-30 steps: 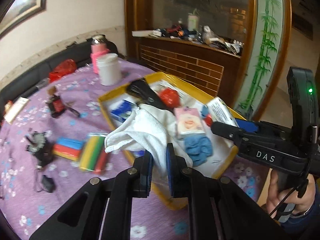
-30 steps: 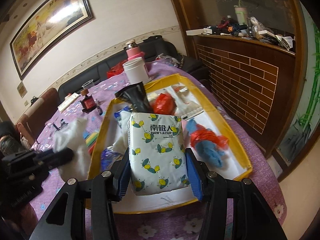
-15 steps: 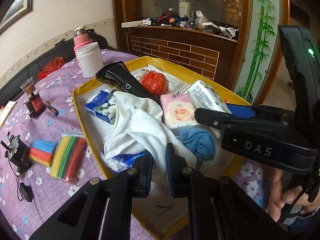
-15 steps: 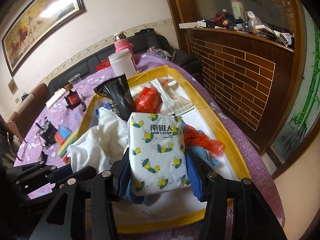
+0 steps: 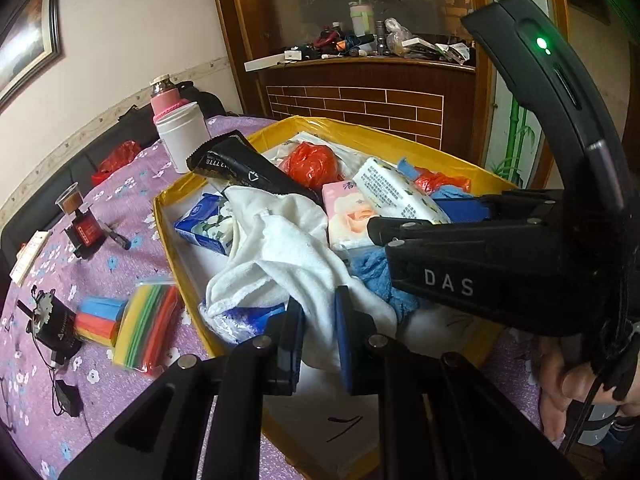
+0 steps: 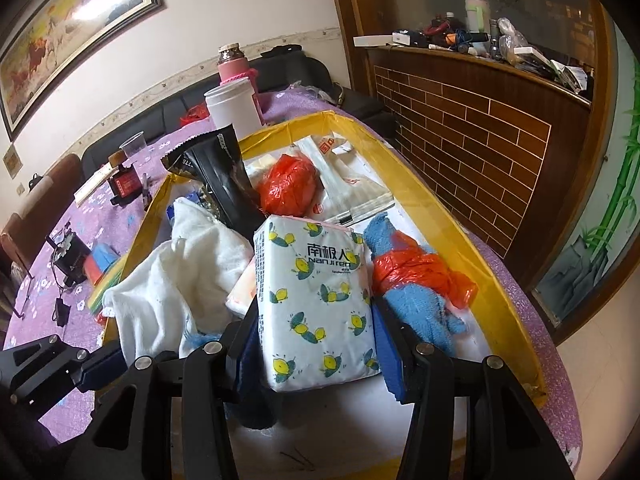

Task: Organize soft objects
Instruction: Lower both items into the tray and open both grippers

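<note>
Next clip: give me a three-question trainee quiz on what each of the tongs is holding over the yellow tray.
1. True or false: the left tongs grip the white towel.
2. What do the right tongs hold? A) blue cloth B) tissue pack C) red bag
3. Fill in: both held items are over the yellow ____.

Key: 1 true. 2 B, the tissue pack. 3 tray.
</note>
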### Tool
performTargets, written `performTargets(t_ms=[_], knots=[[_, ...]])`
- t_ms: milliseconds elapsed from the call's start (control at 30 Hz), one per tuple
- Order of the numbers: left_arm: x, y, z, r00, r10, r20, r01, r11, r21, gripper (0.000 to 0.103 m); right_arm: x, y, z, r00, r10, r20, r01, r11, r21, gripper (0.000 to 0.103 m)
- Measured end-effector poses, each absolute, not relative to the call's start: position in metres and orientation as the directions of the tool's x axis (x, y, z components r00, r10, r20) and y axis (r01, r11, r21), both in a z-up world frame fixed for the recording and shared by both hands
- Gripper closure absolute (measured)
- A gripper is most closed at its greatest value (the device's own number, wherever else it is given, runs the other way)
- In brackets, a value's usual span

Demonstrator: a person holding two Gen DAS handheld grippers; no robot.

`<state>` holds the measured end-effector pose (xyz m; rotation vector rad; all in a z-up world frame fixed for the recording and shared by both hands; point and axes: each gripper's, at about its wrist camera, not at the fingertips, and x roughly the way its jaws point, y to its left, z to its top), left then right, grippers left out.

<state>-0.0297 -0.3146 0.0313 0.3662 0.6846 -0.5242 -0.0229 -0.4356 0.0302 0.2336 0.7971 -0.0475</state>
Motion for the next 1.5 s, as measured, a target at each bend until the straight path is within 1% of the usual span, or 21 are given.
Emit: performTargets(t_ms=[467, 867, 933, 1000, 1200, 1267, 1333, 1467, 1500], knots=[[-0.0293, -0.3151, 0.0299, 0.654, -0.329, -0.682, 0.565, 0.811, 0.15, 0.087, -0.0201, -0.4332, 0.0284, 0.685, 0.048, -0.727, 0.124, 0.976, 0.181, 0.047], [-0.0298, -0.3138, 0.0295, 0.657, -0.321, -0.682, 0.561, 0.813, 0.158, 0.08, -0.019, -0.4301, 0.0283, 0.682, 0.04, -0.73, 0.126, 0.977, 0.171, 0.047], [-0.0311, -0.3147, 0.0301, 0.663, -0.315, -0.679, 0.557, 0.814, 0.167, 0.071, -0.0187, -0.4289, 0.0283, 0.681, 0.035, -0.731, 0.126, 0.978, 0.164, 0.047], [-0.0322, -0.315, 0.0305, 0.667, -0.313, -0.676, 0.557, 0.812, 0.174, 0.066, -0.019, -0.4294, 0.0282, 0.681, 0.036, -0.731, 0.127, 0.978, 0.166, 0.047], [-0.0295, -0.315, 0.03, 0.659, -0.312, -0.684, 0.556, 0.815, 0.164, 0.062, -0.019, -0.4294, 0.028, 0.681, 0.035, -0.732, 0.127, 0.978, 0.165, 0.047], [-0.0292, -0.3152, 0.0302, 0.662, -0.309, -0.683, 0.553, 0.816, 0.167, 0.057, -0.0194, -0.4296, 0.0277, 0.68, 0.033, -0.732, 0.127, 0.978, 0.163, 0.047], [-0.029, -0.314, 0.0306, 0.666, -0.306, -0.68, 0.548, 0.82, 0.167, 0.05, -0.0193, -0.4295, 0.0278, 0.681, 0.034, -0.732, 0.128, 0.978, 0.164, 0.047], [-0.0292, -0.3137, 0.0308, 0.667, -0.306, -0.679, 0.546, 0.821, 0.167, 0.046, -0.0208, -0.4295, 0.0279, 0.681, 0.027, -0.732, 0.131, 0.979, 0.158, 0.047], [-0.0292, -0.3135, 0.0309, 0.668, -0.306, -0.678, 0.546, 0.821, 0.167, 0.043, -0.0209, -0.4295, 0.0278, 0.681, 0.026, -0.732, 0.131, 0.979, 0.157, 0.046]])
